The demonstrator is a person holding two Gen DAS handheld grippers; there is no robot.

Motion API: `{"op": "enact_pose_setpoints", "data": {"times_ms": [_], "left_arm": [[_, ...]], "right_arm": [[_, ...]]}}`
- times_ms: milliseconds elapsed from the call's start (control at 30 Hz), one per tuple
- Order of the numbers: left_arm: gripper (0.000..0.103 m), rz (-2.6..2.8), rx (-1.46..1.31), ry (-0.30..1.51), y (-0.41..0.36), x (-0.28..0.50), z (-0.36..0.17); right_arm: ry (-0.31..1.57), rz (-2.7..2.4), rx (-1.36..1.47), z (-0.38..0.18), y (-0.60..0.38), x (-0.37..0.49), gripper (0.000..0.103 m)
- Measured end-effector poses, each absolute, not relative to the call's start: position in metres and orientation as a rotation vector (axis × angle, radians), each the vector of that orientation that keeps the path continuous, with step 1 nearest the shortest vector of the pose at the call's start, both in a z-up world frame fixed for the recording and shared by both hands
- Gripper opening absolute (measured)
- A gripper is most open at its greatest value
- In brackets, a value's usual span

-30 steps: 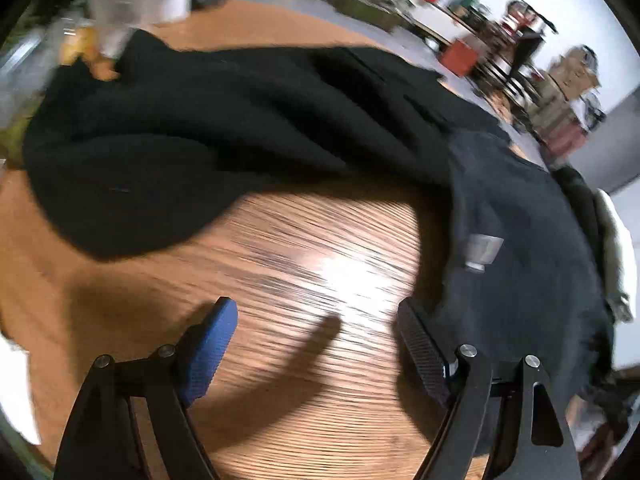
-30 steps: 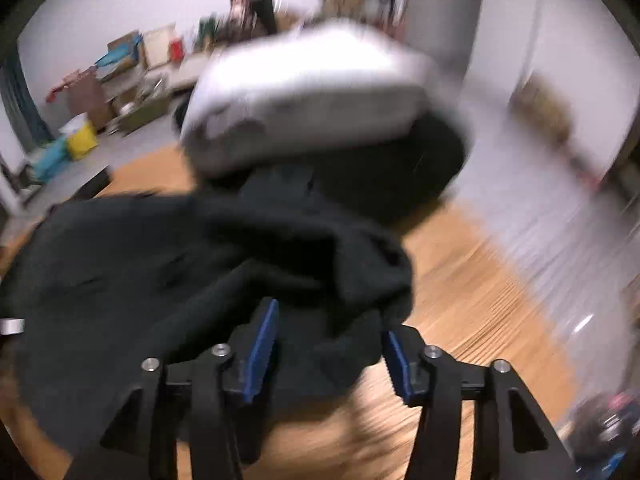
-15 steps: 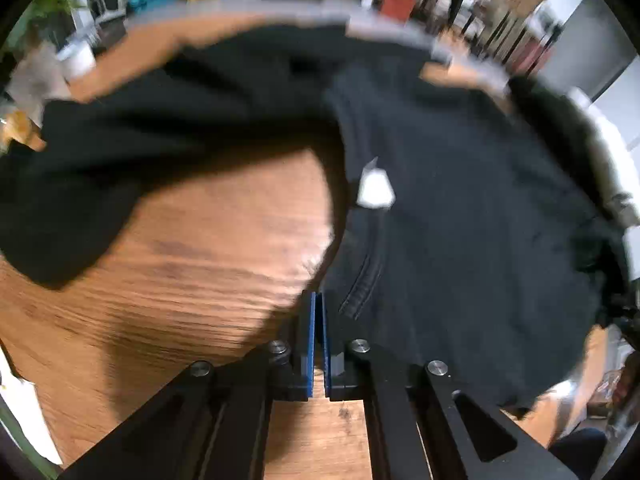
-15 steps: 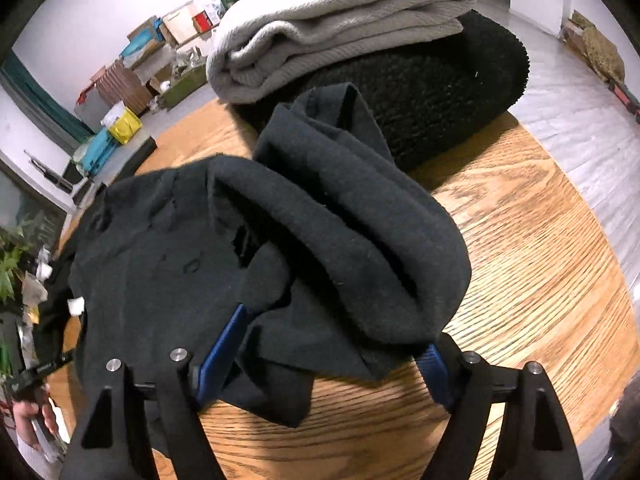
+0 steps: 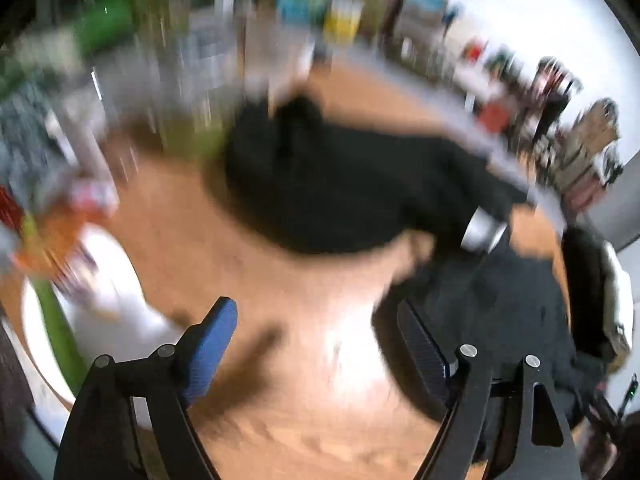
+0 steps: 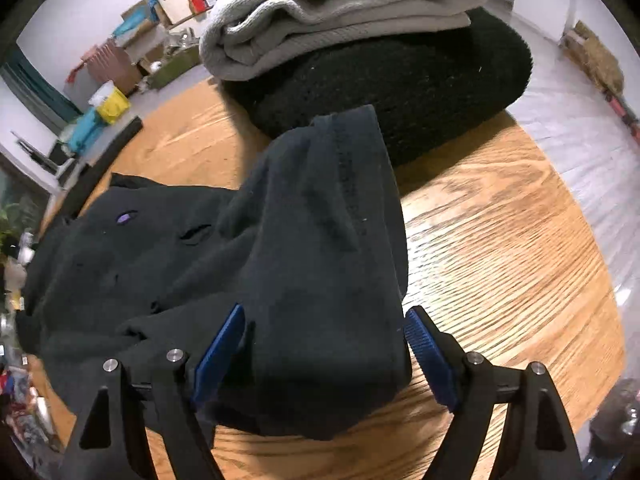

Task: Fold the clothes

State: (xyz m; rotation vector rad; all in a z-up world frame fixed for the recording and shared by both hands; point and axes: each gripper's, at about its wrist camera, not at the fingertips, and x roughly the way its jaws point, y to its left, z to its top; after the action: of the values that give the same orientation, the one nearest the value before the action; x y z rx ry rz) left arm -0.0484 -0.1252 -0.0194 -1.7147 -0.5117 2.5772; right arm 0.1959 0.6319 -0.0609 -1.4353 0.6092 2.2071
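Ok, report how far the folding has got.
Done: a folded cream garment sits atop a folded black one at the table's far edge. In hand: the black shirt, bunched between the open right hand-held gripper. The left hand-held gripper is open and empty. Left: flattening and folding it.

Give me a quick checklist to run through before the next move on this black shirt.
1. Right gripper open around a bunched fold of the black shirt: ok, fingers straddle it, not closed.
2. Left gripper free: ok, open over bare wooden table, holding nothing.
3. Shirt lying flat: not ok, it is rumpled and heaped.
4. Folded stack, beige towel on black knit, clear of the shirt: cannot tell, the fold rises right in front of it.
5. Left view sharp enough to aim: not ok, heavy blur.
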Motion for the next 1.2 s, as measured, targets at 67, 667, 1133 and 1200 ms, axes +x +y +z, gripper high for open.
{"op": "enact_pose_setpoints", "data": {"times_ms": [67,667,1133,1200], "left_arm": [[0.083,2.456,-1.818,-0.490,-0.115,-0.052,-0.040],[0.083,2.286,-1.872,-0.216,-0.043,-0.047,-0.053],[0.082,2.124,-1.953,-0.434,-0.075,-0.016,-0.065],[0.082,2.095,-1.971,-0.345,-0.064,-0.011,-0.072]], "right_arm": [[0.592,2.196,-1.379,-0.055,0.628,0.193,0.085],[0.513,2.514,-1.914,-0.069,0.517,0.187,0.082],[0.628,2.490,-2.022,-0.086,0.511,0.200,0.083],[0.630,2.480,-2.023,-0.087,0.510,0.200,0.070]]}}
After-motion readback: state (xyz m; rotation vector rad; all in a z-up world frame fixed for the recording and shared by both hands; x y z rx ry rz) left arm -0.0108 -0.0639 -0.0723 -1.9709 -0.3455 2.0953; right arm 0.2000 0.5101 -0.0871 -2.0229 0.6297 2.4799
